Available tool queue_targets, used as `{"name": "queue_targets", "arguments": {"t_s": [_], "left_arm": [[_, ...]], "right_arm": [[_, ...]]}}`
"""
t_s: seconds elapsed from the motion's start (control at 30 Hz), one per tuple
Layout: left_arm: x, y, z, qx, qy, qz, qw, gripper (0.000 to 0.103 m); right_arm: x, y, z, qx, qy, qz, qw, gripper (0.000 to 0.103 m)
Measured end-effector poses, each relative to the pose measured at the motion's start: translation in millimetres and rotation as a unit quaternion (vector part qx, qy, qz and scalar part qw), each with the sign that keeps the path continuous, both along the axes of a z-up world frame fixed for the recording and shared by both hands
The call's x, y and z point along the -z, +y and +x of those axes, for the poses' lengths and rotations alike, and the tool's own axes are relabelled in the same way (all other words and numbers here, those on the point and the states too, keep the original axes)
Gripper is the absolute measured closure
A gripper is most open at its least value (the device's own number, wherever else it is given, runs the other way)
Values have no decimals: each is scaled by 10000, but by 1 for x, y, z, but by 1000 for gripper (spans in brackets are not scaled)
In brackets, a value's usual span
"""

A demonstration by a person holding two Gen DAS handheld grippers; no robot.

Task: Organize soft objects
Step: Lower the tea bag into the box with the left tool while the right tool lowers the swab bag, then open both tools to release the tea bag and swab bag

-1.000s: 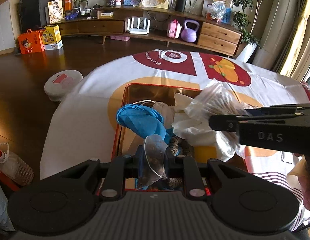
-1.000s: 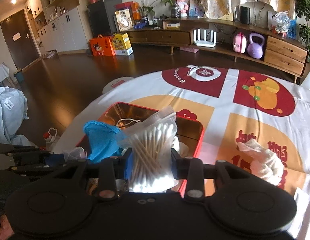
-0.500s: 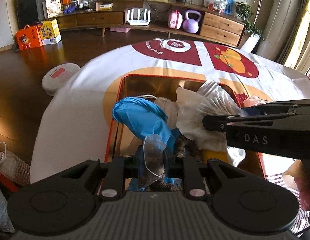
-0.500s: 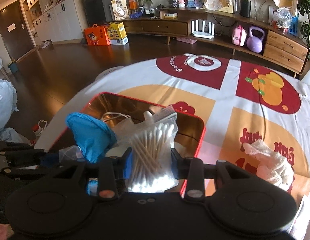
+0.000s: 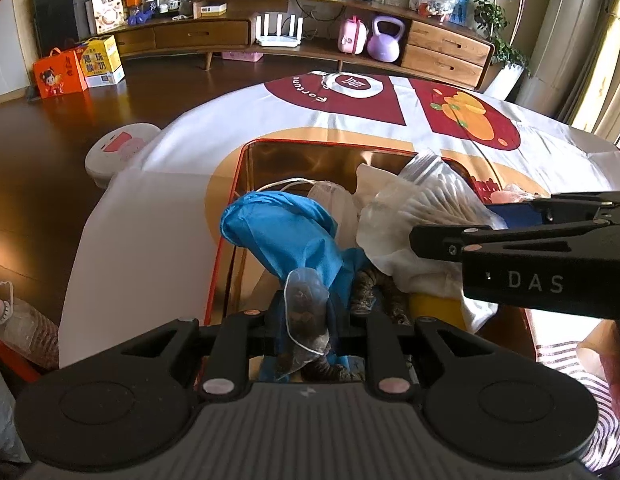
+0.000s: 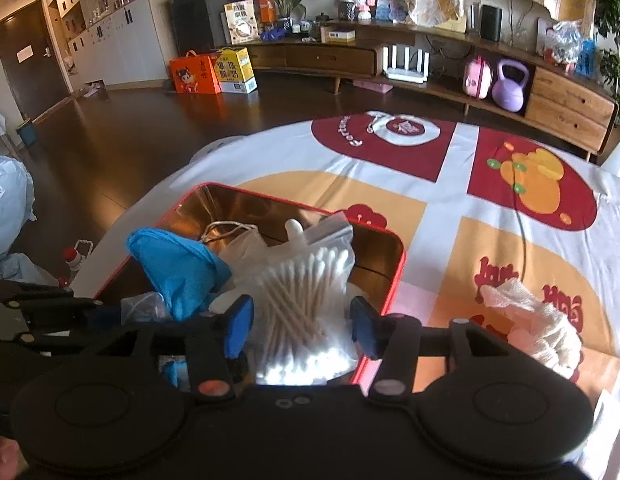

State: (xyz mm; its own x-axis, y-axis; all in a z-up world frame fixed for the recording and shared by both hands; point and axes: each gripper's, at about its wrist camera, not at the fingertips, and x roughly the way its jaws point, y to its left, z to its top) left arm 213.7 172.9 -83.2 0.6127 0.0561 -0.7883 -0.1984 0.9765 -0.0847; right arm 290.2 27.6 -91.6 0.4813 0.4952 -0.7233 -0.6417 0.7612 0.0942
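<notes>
One right gripper [image 5: 449, 236] reads "DAS".

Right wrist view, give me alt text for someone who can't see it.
The right gripper, its jaws just opened, straddles a bag of cotton swabs in a red tin beside a blue cloth. A white glove lies on the tablecloth.

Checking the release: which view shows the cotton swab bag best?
The right wrist view: the swab bag sits centred between the right gripper's just-opened jaws, over the red tin. The left wrist view shows it side-on, partly hidden by that gripper.
</notes>
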Motion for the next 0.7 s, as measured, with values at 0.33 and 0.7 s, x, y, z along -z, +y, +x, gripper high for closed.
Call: {"name": "queue_targets", "arguments": {"t_s": [0.33,0.7], "left_arm": [[-14,0,-17,-94,-245,-133,9996,40],[-32,-12,-35,-62,-394,-70,9992,40]], "right_arm": [[-18,-17,-10,45,-43,217,9997,38],[-43,-36,-36,-148,-114,498,9986,31]]}}
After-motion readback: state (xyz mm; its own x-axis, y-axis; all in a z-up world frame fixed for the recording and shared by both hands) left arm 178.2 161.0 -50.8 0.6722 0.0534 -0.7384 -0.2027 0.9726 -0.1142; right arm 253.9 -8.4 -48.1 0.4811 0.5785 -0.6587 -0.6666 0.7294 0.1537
